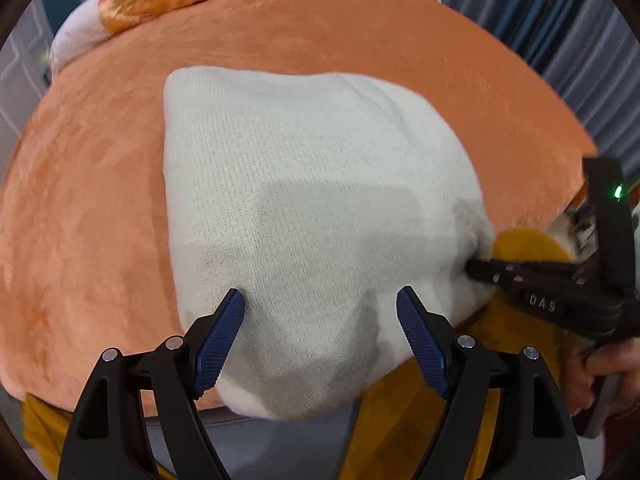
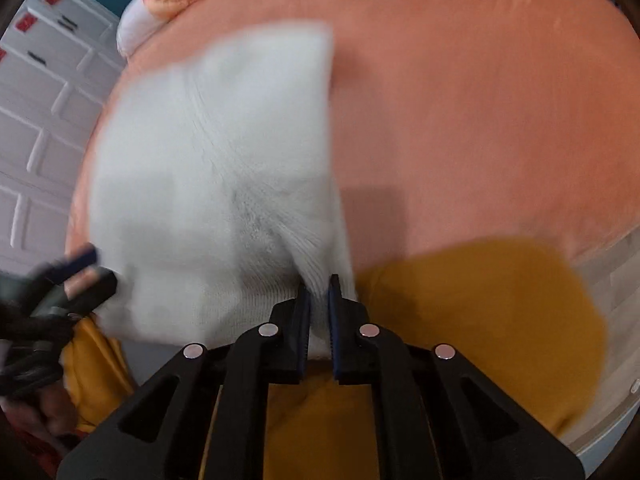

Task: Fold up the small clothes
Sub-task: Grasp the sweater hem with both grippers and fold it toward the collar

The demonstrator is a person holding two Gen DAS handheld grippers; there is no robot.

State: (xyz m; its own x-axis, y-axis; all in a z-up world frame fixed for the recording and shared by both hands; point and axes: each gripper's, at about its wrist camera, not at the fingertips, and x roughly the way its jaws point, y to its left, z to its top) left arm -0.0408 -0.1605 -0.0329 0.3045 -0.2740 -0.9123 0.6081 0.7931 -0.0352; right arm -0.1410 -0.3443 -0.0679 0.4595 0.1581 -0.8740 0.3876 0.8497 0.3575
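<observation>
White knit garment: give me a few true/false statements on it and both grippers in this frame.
1. The right gripper is shut on the garment. True.
2. The left gripper is clamped on the garment. False: its jaws are open, the garment lies between them.
3. The garment lies on an orange cover. True.
4. The garment is blue. False: it is white.
</observation>
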